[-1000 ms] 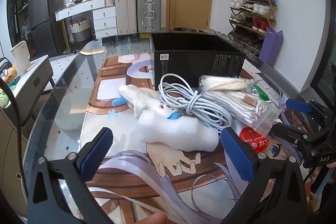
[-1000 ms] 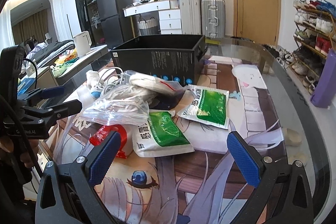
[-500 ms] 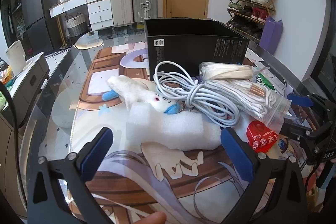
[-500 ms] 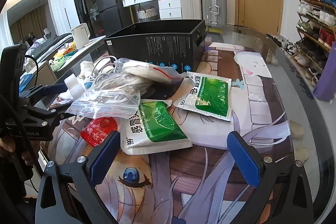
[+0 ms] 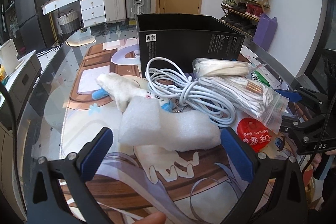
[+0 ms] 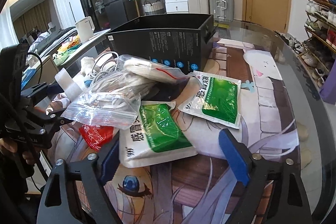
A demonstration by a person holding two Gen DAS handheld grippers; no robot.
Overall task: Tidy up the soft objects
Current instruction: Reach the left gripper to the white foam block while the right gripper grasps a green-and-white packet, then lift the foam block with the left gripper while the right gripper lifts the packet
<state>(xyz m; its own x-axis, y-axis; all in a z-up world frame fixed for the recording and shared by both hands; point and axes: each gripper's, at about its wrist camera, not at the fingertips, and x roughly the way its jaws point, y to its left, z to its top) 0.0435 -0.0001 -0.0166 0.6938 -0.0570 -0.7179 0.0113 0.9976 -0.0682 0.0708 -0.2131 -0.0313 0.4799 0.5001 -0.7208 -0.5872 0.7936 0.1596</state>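
Note:
A white foam block lies on the printed mat, its near end between the blue pads of my left gripper, which stands open. Behind the foam are a white plush toy, a coiled white cable and a zip bag of white cord. My right gripper straddles a green-and-white sachet. Its jaws are closing, and the right pad is still clear of the sachet. A second sachet lies further back. The open black box stands behind the pile.
A red glue pouch lies under the zip bag's corner. A bag of cream cloth leans by the box. The glass table's curved edge runs along the right. Suitcases, a dresser and a shoe rack stand beyond.
The right gripper's jaws have narrowed around the near sachet, and it has come lower and closer. The left gripper has edged closer, so the foam now reaches between its pads.

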